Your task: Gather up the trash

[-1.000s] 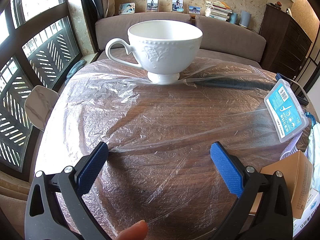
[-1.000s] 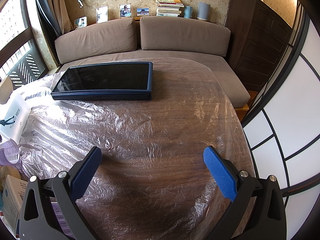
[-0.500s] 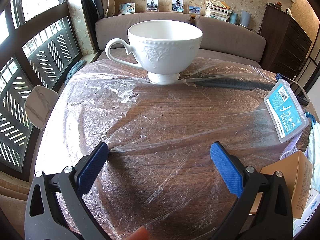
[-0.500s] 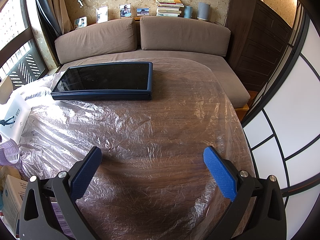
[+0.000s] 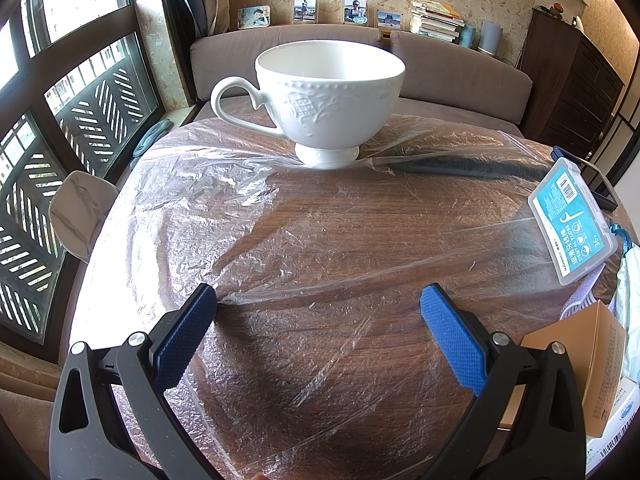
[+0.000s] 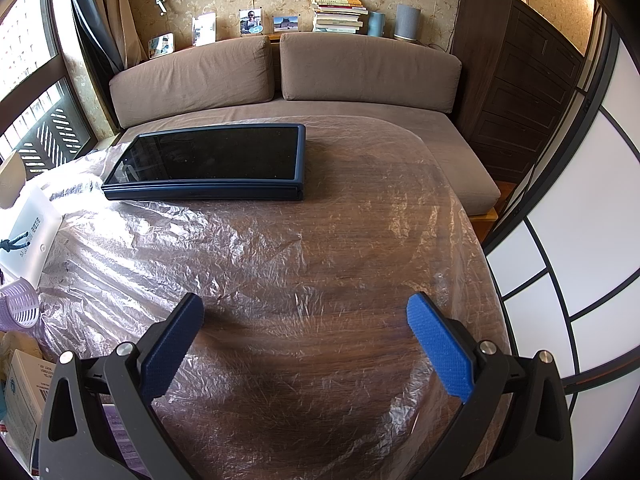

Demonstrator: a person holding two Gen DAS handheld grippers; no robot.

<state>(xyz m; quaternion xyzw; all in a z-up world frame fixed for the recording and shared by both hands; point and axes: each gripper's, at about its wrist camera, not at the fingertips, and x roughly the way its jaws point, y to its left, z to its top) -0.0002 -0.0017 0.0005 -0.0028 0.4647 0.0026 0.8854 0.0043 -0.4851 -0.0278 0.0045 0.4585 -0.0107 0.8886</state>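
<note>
At the right edge of your left wrist view, the clear dental floss box (image 5: 573, 220) carries a blue label reading "DENTAL FLOSS" beside Chinese characters, the number "36", and a barcode near its upper end. In the lower right corner of that view, a white carton (image 5: 610, 436) shows a barcode and small print too tiny to read. In your right wrist view, the white pouch (image 6: 30, 236) at the left edge bears faint grey lettering you cannot make out, and the white box (image 6: 24, 392) at lower left has illegible small print.
</note>
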